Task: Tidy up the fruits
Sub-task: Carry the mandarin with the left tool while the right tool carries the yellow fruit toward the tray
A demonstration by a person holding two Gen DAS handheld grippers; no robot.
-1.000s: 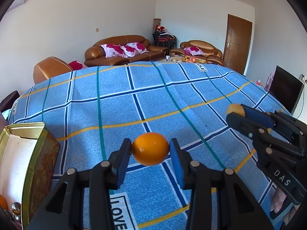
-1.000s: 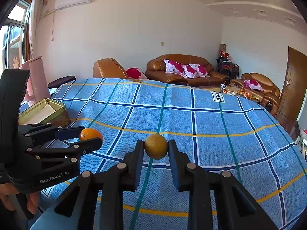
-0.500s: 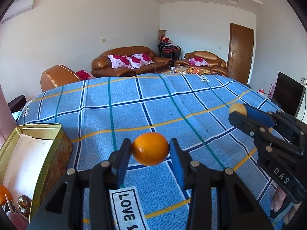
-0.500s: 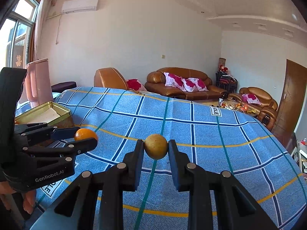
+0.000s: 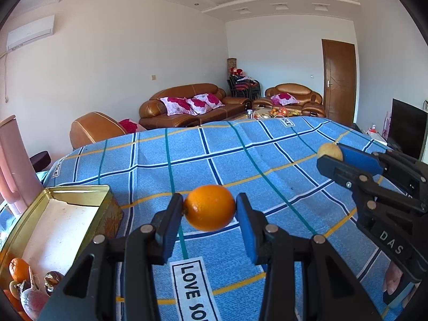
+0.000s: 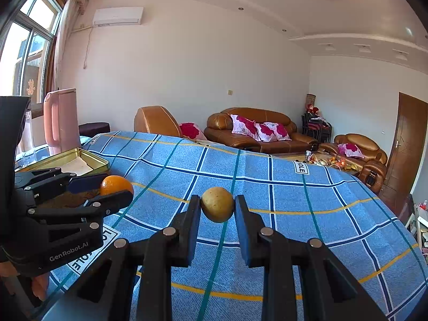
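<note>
My left gripper [image 5: 210,208] is shut on an orange [image 5: 209,207] and holds it above the blue checked tablecloth [image 5: 240,160]. My right gripper [image 6: 217,208] is shut on a yellow-brown round fruit [image 6: 217,208], also held above the cloth. Each gripper shows in the other's view: the right one with its fruit [image 5: 330,152] at the right, the left one with its orange [image 6: 116,184] at the left. A gold tin box [image 5: 57,214] stands to the left and holds an orange [image 5: 18,268] and other fruits at its near end.
A pink jug [image 6: 62,120] stands past the tin [image 6: 69,160] at the table's left edge. Brown leather sofas [image 5: 187,107] and an armchair [image 5: 93,131] stand beyond the table. A door [image 5: 338,80] is at the far right.
Both grippers have risen and tilted up while holding their fruits, so more of the room and ceiling shows. The tin box has come further into the left wrist view.
</note>
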